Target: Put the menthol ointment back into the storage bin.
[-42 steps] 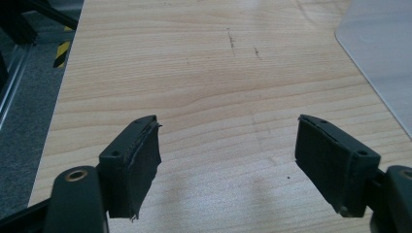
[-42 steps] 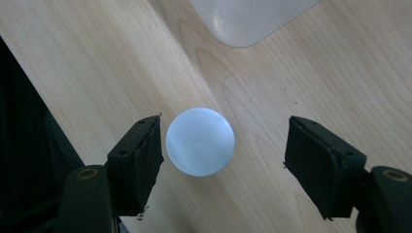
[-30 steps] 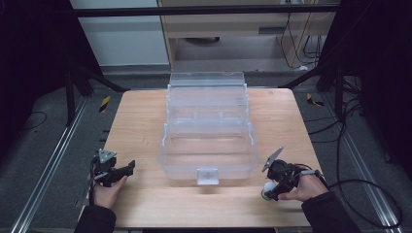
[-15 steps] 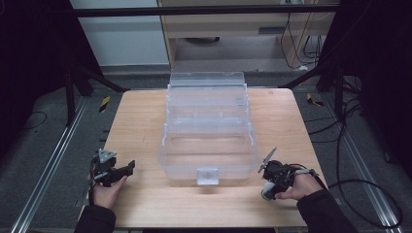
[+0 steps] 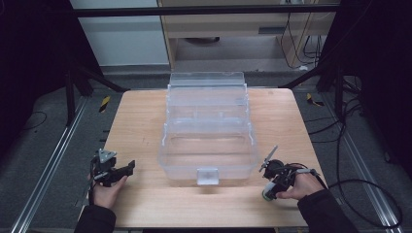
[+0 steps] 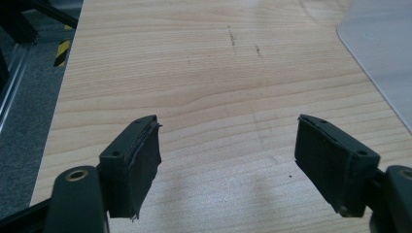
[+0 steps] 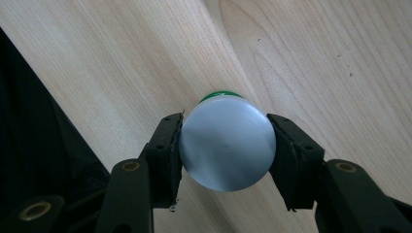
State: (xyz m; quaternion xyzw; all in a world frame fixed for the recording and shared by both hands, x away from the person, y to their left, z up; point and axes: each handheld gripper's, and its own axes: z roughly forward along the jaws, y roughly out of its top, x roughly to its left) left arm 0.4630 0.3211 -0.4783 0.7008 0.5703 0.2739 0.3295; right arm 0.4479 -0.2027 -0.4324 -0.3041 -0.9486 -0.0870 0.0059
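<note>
High view: wooden table [image 5: 145, 121] with a clear plastic bin [image 5: 209, 145] at centre, its lid [image 5: 206, 80] tipped up at the far side and a small latch tab [image 5: 208, 175] on the near wall.

Left gripper [image 5: 119, 171] sits at the near left corner of the table, held in the left hand [image 5: 106, 191], grey three-cornered plate on top. It points right, toward the bin, and is well apart from it. In the left gripper view the gripper [image 6: 227, 155] is released: jaws spread wide, bare wood between them, nothing held. A corner of the bin [image 6: 384, 53] shows at upper right.

Right gripper [image 5: 268, 190] is at the near right, just right of the bin's near corner, held in the right hand [image 5: 301, 184], tilted down toward the table. In the right gripper view the gripper [image 7: 224, 143] is clenched on a small round container [image 7: 227, 145], white or pale grey on the face seen by the camera, with a green band at its far end. Both pads touch its sides. Whether the container touches the table, I cannot tell.
</note>
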